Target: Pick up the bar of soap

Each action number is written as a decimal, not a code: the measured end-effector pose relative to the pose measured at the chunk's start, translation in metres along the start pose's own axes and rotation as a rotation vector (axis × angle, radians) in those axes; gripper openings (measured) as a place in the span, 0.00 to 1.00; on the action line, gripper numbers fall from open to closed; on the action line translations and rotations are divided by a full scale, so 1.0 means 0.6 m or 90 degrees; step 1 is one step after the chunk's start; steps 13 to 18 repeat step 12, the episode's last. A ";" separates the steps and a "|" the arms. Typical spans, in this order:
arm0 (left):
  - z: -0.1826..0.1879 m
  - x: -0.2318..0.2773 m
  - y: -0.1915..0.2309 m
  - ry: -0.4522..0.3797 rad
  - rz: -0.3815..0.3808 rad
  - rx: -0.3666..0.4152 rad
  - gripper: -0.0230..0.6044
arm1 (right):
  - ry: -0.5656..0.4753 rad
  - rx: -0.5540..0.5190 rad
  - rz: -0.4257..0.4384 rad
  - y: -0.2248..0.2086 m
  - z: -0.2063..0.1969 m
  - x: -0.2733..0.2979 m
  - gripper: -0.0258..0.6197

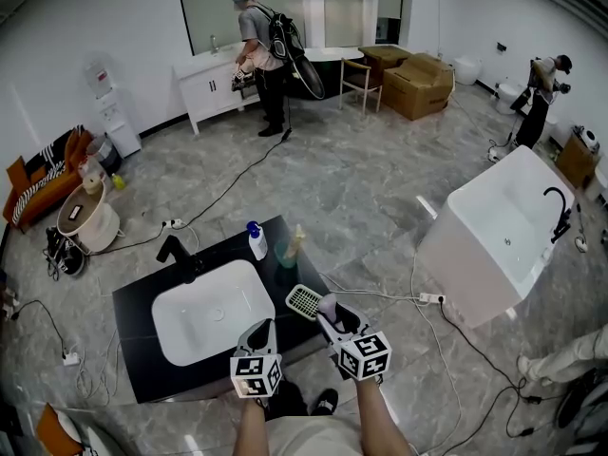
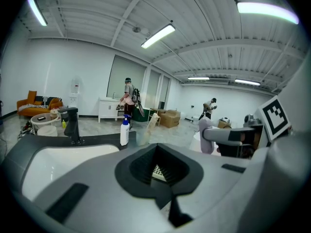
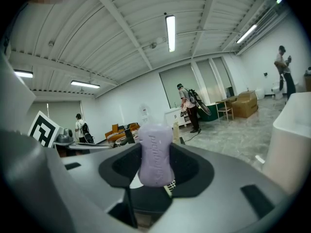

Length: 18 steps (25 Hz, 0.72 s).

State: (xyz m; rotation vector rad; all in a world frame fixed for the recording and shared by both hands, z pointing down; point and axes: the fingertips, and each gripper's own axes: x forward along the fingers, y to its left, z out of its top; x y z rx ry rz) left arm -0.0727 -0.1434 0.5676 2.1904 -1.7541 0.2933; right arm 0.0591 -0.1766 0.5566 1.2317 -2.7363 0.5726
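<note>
Black vanity counter (image 1: 133,350) with its white basin (image 1: 204,312) lies just ahead of and below both tongs; a pale slatted soap dish (image 1: 303,300) sits just beyond the right gripper's (image 1: 332,314) tips and looks empty. Right gripper is clamped on the lilac bar of soap (image 3: 156,154), which stands upright between the jaws and appears raised off the dish. Left gripper (image 2: 156,169) sits beside it, jaws closed together on nothing. Pick-up judged essentially done, with only a steady hold left.
</note>
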 end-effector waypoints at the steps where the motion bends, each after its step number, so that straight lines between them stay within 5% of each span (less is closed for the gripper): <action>1: 0.001 0.000 0.001 -0.001 0.001 -0.001 0.04 | 0.000 -0.001 0.002 0.000 0.000 0.001 0.33; 18: 0.000 0.006 0.001 0.002 0.003 0.000 0.04 | 0.003 0.009 0.002 -0.005 0.000 0.004 0.33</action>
